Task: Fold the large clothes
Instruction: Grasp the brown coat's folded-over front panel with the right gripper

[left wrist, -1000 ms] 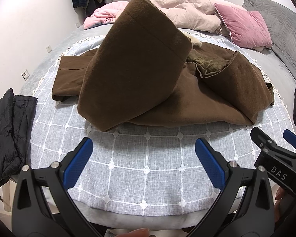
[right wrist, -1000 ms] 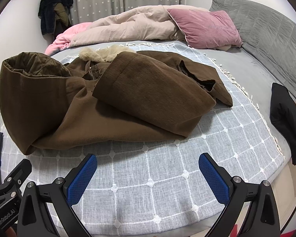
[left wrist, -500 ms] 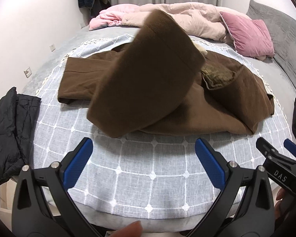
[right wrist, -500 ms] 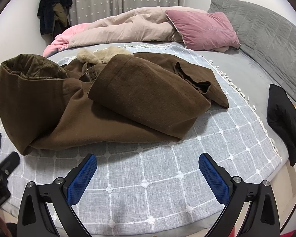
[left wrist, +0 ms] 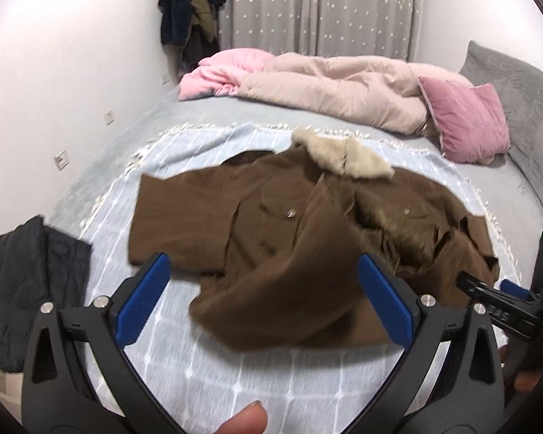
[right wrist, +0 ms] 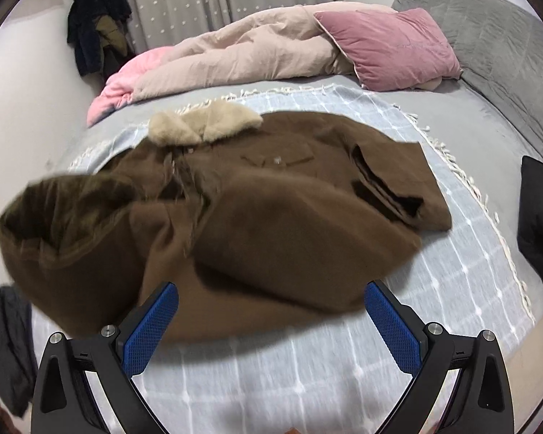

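A brown coat with a cream fur collar lies front up on a grey checked blanket on the bed. Its lower part is bunched and folded over near the front edge. It also shows in the right wrist view, collar at the far end. My left gripper is open and empty, just in front of the coat's near hem. My right gripper is open and empty, near the hem too; it also shows at the right edge of the left wrist view.
A pink and beige duvet and a pink pillow lie at the far end of the bed. A dark garment lies at the left bed edge, another dark one at the right edge. Clothes hang in the corner.
Both grippers have risen and tilted to look further up the bed. The coat's raised left flap has dropped flat, so the collar and front pockets now show.
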### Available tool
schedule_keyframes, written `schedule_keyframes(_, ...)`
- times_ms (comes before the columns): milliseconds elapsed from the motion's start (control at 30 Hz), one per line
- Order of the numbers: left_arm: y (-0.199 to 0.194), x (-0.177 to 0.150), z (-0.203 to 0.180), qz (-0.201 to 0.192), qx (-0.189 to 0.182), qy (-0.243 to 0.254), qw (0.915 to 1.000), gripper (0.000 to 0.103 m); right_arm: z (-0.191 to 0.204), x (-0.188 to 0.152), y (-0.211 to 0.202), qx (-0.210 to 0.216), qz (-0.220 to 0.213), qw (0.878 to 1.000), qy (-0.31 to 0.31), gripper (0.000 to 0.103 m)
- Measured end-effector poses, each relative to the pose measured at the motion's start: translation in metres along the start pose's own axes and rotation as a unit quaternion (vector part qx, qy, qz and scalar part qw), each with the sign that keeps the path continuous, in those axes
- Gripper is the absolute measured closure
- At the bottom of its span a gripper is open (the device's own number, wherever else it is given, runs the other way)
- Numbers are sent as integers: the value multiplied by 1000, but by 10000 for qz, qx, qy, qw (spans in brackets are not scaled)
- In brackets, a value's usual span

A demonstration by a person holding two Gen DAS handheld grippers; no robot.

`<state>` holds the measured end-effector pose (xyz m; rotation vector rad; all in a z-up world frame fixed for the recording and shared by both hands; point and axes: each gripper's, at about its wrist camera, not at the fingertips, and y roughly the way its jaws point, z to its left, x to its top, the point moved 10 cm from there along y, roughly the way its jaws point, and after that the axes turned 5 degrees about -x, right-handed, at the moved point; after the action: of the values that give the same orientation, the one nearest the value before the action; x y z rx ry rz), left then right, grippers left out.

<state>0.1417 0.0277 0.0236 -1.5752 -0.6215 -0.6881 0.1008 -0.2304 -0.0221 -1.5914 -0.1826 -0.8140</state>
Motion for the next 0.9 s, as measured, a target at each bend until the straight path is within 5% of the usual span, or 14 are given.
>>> schedule_keyframes(267,75,-26,-6,448,-778,-488,9948,0,5,24,59,196,-77,9969,754,0)
schedule_keyframes(400,70,-24,-9,456,-1199,-878,9878,0,6,23,83,-52,-14,9972,744,0)
schedule_keyframes(533,54,-18,-7,123,-1030,-669,9924,0,-7,20,93,-266,-29,9966,777,7)
schedule_keyframes(633,55,-22,-7,144,-996,-526,9935,0,-15,10,95,-115,148,9964,828,30)
schedule_keyframes(700,56,-26,-8,178,-916,-372,9949,0,-20,-1,93,124,292,9964,783,62)
schedule_keyframes(767,52,-30,-11,148,-902,-254,9955,0,-24,-14,91,366,426,9949,835,82)
schedule_keyframes(900,35,-37,-11,-62,-996,-342,9944,0,-51,-39,78,557,478,9928,948,93)
